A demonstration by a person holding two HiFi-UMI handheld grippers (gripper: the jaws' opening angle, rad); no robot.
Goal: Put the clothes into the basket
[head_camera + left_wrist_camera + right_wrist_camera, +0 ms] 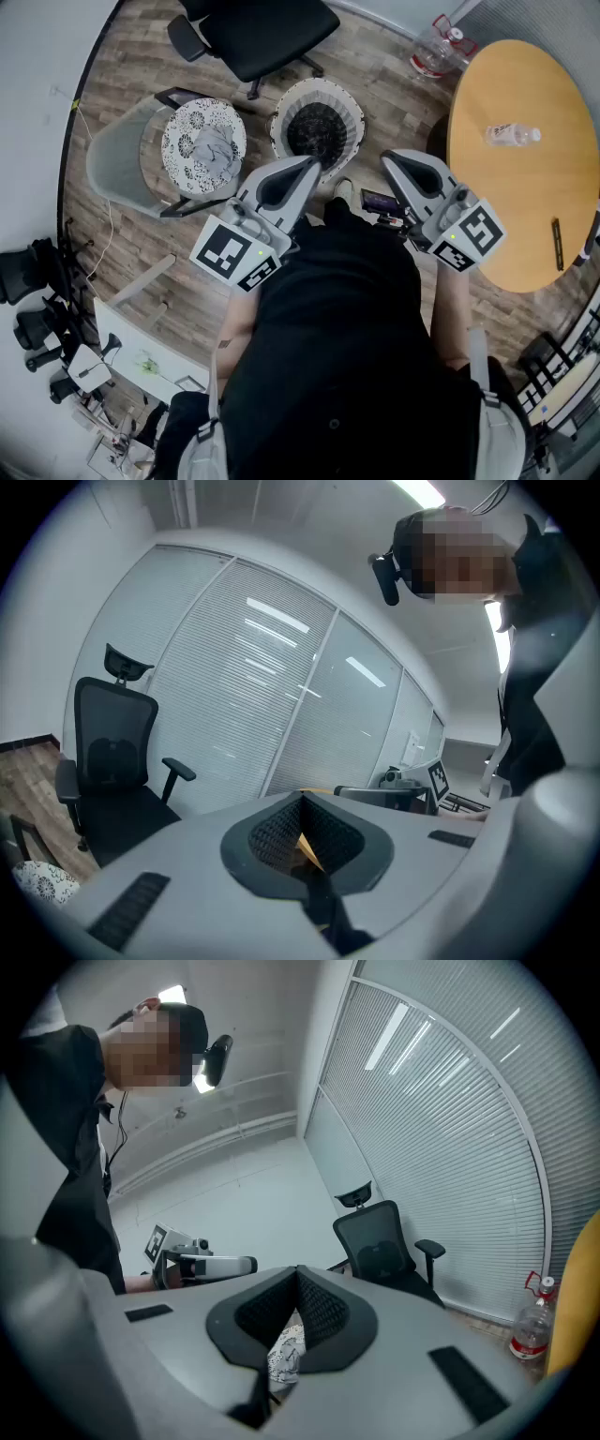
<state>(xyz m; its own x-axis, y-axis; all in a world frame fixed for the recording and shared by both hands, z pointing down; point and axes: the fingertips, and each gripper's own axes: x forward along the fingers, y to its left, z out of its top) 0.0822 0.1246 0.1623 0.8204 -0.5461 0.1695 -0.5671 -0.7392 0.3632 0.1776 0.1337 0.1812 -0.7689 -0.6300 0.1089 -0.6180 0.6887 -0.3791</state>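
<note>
Clothes (214, 146) on chair (111, 161), plain only in head view; left gripper (302, 801), right gripper (298, 1271) jaws closed, empty.

- The room was bright and evenly lit from overhead; a ceiling light strip (419, 491) burned out to pure white in the left gripper view.
- Its reflections streaked the blinds (281, 630) with pale bars.
- From the head view, shadows on the wooden floor (122, 66) were soft and short, and the round tabletop (525, 187) was evenly lit.
- The person's black clothing (337, 356) read as a dark mass with little detail.
- All three views bowed straight lines and fell to black at the corners.
- Close to their cameras, the grey shells of the left hand-held gripper (302, 799) and the right hand-held gripper (298, 1271) looked soft, slightly out of focus.
</note>
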